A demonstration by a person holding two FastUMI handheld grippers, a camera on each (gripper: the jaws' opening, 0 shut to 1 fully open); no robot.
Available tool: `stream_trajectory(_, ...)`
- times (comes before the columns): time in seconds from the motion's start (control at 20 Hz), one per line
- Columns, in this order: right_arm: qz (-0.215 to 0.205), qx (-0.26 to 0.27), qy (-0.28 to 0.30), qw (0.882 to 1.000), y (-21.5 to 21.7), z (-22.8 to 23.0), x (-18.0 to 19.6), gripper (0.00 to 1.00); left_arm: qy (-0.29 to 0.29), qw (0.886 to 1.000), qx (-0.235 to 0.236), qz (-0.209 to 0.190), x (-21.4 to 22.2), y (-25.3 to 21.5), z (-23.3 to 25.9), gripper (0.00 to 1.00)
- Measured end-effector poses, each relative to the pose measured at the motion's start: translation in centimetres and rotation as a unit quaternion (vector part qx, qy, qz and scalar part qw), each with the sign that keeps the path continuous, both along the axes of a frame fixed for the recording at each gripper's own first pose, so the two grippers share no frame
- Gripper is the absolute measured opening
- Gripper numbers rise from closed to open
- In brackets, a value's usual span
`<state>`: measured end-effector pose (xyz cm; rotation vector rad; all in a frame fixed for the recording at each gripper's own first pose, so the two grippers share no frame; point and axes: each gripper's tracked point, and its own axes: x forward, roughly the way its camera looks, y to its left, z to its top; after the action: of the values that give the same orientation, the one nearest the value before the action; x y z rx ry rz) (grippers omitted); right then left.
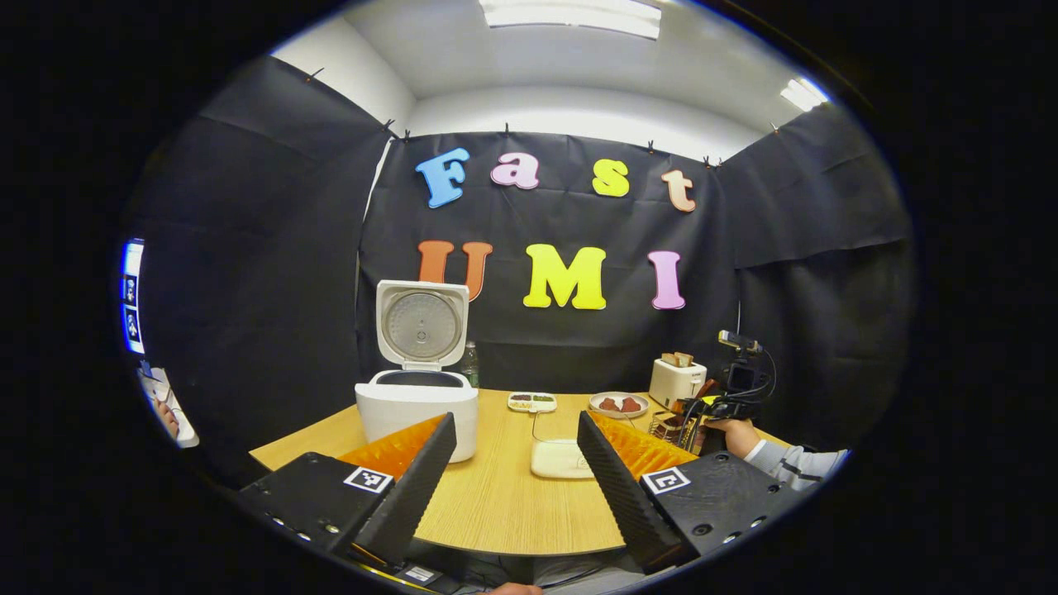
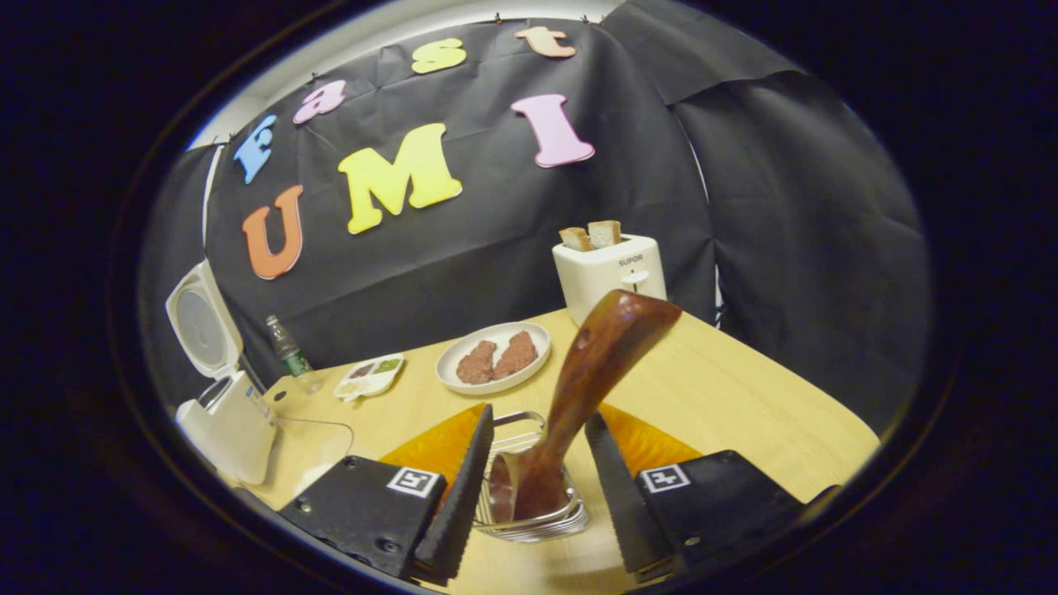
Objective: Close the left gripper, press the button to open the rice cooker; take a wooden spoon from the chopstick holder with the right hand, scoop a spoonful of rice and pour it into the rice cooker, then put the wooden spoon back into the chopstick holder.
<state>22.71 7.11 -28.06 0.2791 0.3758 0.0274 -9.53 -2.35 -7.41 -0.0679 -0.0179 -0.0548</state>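
The white rice cooker stands at the table's left with its lid up; in the right gripper view the cooker is far left. My left gripper hangs open over the table, nothing between its fingers. A brown wooden spoon stands tilted in the wire chopstick holder. My right gripper is open around the spoon's lower handle, with gaps on both sides. A shallow white rice dish lies mid-table. In the left gripper view the right gripper and a hand are by the holder.
A white toaster with bread slices stands at the back right. A plate with two brown pieces, a small divided tray and a plastic bottle sit along the back. A cord runs from the cooker across the wooden table.
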Motion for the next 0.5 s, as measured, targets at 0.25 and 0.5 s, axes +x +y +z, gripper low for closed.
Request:
stream_trajectory(0.25,0.0,-0.013,-0.021,1.0,0.0,1.5,-0.4,0.17,0.015,1.0,-0.005,0.016,0.1,1.9,-1.1,0.94)
stream_trajectory(0.5,0.007,-0.043,-0.049,0.998,0.6,4.5,-1.3,0.15,0.022,0.999,-0.015,0.036,0.1,4.2,-1.9,0.94)
